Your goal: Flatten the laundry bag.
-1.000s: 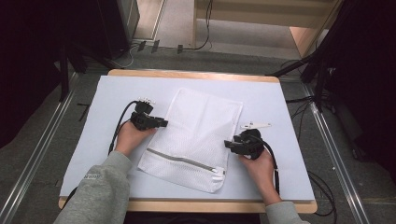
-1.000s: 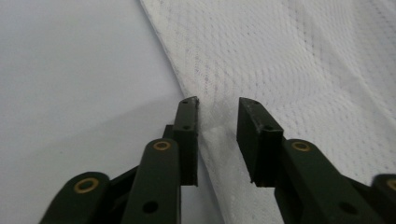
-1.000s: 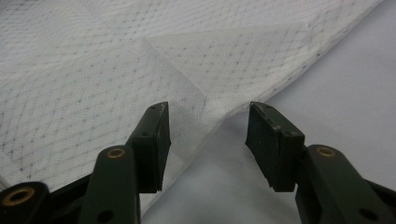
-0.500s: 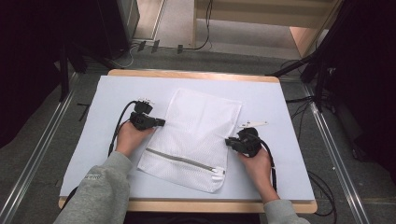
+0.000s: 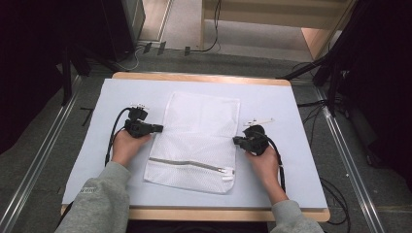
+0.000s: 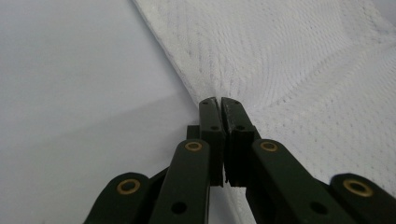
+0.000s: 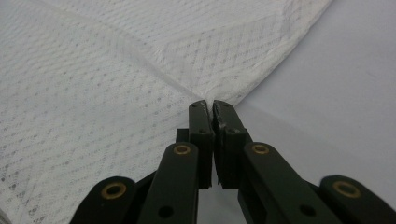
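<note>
No lettering, label, brand mark or number can be read anywhere in front of you: the white mesh bag [image 5: 199, 141] you work on carries no legible print or tag, its zipper [image 5: 192, 165] shows no readable maker's mark, and the pale table cover [image 5: 291, 111] is plain. The black jaws in both of your gripper views bear only brass rivets, no text. Any markings on the equipment beyond the table are too dark to make out.

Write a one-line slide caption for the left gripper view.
Left gripper pinching the side edge of a white mesh laundry bag lying on the pale table cover.
</note>
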`<state>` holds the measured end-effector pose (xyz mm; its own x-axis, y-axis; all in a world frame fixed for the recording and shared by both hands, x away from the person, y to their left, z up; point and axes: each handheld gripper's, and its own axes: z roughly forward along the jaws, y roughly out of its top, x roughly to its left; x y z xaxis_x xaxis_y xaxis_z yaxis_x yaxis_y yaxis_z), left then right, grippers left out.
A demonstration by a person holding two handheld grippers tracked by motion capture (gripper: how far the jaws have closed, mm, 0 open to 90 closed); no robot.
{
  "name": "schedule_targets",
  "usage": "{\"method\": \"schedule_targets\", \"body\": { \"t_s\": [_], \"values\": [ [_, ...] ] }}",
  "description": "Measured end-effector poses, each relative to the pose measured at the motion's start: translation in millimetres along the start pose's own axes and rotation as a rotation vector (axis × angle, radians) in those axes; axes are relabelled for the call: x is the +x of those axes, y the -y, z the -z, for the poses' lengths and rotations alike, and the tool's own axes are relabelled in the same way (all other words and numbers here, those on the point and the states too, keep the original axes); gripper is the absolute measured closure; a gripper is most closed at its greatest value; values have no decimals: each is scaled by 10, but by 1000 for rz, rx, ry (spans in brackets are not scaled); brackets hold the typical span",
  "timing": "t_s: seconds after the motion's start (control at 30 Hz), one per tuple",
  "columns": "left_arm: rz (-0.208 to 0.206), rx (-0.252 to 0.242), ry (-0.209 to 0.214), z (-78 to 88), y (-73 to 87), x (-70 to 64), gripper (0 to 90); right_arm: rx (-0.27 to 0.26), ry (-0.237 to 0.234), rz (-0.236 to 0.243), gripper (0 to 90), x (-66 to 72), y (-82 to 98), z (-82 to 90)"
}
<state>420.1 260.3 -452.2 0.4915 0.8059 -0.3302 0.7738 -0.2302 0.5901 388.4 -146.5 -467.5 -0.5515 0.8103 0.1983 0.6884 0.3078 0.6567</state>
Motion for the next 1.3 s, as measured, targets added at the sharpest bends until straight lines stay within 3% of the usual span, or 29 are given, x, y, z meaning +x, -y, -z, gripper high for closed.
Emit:
{"method": "schedule_targets", "body": {
  "t_s": [0.3, 0.37, 0.5, 0.6, 0.7, 1.0, 1.3],
  "values": [
    [22, -15, -28, 125, 129, 57, 890, 3, 35, 53, 872, -2, -164, -122],
    [35, -19, -28, 130, 146, 75, 885, 14, 35, 42, 840, -18, -176, -131],
    [32, -36, -33, 125, 144, 89, 852, -46, 9, 27, 886, -18, -202, -41],
    [23, -32, -41, 107, 133, 92, 842, -79, -6, 43, 899, 27, -217, 7],
    [23, -47, -39, 91, 118, 108, 786, -65, -26, 42, 899, 58, -205, -48],
    [2, -60, -25, 144, 107, 128, 668, -14, -25, 36, 892, 40, -196, -246],
    [-31, -57, 16, 242, 94, 8, 521, -20, -32, 31, 892, 52, -212, -224]
  ]
}}
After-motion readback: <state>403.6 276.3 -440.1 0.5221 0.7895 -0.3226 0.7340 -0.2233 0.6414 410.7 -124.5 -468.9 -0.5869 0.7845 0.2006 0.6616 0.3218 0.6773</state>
